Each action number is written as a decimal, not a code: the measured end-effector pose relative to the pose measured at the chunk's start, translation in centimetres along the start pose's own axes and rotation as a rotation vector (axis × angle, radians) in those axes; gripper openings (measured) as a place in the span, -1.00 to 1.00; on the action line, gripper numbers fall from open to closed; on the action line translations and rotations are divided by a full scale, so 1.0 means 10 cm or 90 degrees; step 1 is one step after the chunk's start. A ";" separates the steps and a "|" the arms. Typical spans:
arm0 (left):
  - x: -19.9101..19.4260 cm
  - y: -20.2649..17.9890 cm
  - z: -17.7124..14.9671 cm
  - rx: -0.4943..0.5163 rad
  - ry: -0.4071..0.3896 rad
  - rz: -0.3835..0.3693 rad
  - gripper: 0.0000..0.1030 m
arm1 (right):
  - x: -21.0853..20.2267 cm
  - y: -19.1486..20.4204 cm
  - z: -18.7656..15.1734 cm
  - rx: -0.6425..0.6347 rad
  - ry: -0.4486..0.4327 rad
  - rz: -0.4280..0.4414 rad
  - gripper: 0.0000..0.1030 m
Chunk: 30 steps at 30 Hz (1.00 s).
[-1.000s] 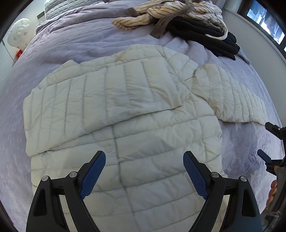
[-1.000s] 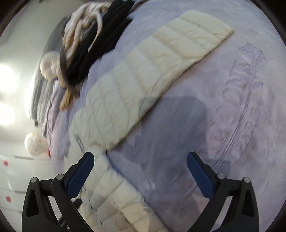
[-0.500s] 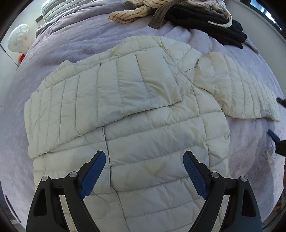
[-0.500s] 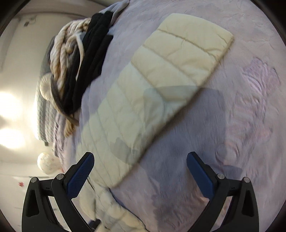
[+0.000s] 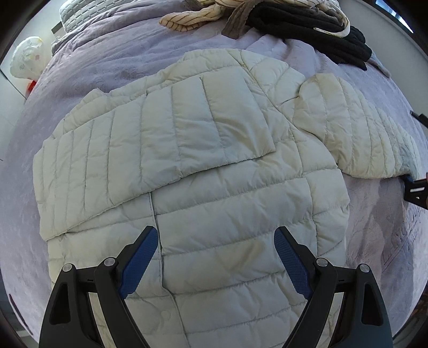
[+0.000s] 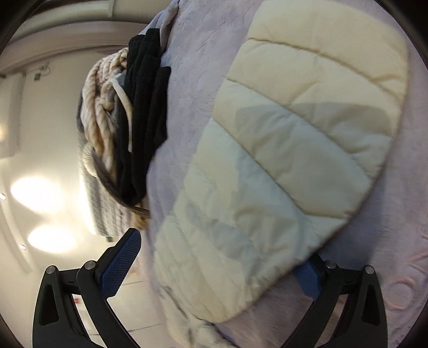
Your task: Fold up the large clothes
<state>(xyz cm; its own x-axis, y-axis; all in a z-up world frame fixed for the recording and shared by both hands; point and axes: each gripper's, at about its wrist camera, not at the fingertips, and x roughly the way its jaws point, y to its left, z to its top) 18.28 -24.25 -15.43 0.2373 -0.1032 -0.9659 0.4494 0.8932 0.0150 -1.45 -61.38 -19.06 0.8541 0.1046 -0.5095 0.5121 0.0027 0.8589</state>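
Note:
A cream quilted puffer jacket [image 5: 214, 187] lies flat on the lilac bedspread [image 5: 115, 53]. One sleeve is folded across its chest; the other sleeve [image 5: 361, 139] stretches out to the right. My left gripper [image 5: 215, 262] is open and empty, hovering over the jacket's lower body. In the right wrist view the outstretched sleeve [image 6: 281, 160] fills the frame. My right gripper [image 6: 219, 270] is open with its jaws either side of the sleeve, the right finger partly hidden under the sleeve's edge. The right gripper also shows at the right edge of the left wrist view [image 5: 416, 187].
A pile of clothes lies at the far end of the bed: a cream striped knit [image 5: 214, 13] and black garments [image 5: 307, 32], also in the right wrist view [image 6: 144, 120]. A grey quilted pillow [image 5: 77, 13] sits far left. The bed edge lies to the right.
My right gripper has moved in close to the outstretched sleeve, which now lies between its open jaws. My left gripper has drawn back a little over the jacket's lower part.

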 end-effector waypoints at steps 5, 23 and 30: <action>-0.02 0.05 0.02 -0.010 -0.007 -0.005 0.73 | 0.03 0.07 -0.02 0.021 0.004 0.015 0.85; -0.19 0.74 0.04 -0.086 -0.031 0.021 0.73 | 0.32 1.23 -0.57 -0.210 0.065 -0.011 -0.77; -0.27 1.18 -0.01 -0.127 -0.044 0.026 0.73 | 0.76 1.98 -1.35 -0.434 0.113 -0.053 -0.77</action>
<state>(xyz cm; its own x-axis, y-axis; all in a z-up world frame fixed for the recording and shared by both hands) 22.83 -13.37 -12.66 0.3130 -0.0882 -0.9457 0.2597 0.9657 -0.0041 13.98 -47.14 -5.22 0.7570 0.2366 -0.6090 0.3547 0.6340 0.6872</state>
